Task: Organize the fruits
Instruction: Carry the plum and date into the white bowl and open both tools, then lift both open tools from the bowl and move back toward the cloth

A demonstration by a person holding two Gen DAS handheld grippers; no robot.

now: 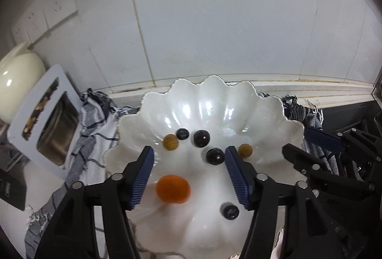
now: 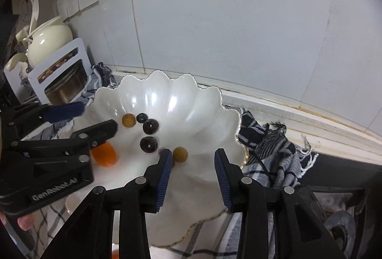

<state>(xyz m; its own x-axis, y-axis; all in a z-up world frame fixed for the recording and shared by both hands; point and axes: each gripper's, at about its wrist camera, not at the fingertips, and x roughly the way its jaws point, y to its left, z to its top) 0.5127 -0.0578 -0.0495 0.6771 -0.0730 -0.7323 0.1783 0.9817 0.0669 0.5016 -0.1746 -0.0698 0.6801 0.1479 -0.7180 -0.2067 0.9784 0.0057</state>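
Note:
A white scalloped bowl (image 1: 214, 104) sits on a checked cloth and also shows in the right wrist view (image 2: 191, 96). In it lie an orange fruit (image 1: 173, 189), two tan round fruits (image 1: 170, 142) (image 1: 245, 150), two dark round fruits (image 1: 201, 138) (image 1: 215, 156) and two blueberries (image 1: 182, 134) (image 1: 230, 211). My left gripper (image 1: 189, 158) is open and empty above the bowl, with the orange fruit between its fingers. My right gripper (image 2: 193, 158) is open and empty over the bowl's right side, beside a tan fruit (image 2: 180, 154). The orange fruit (image 2: 105, 155) is partly hidden there by the left gripper (image 2: 95, 117).
A blue-and-white checked cloth (image 2: 269, 151) lies under the bowl. A white rack with a metal container (image 1: 55, 130) and a cream pot (image 1: 16, 77) stand at the left. A tiled wall (image 1: 238, 20) with sockets is behind. A dark stove (image 2: 339, 187) is at the right.

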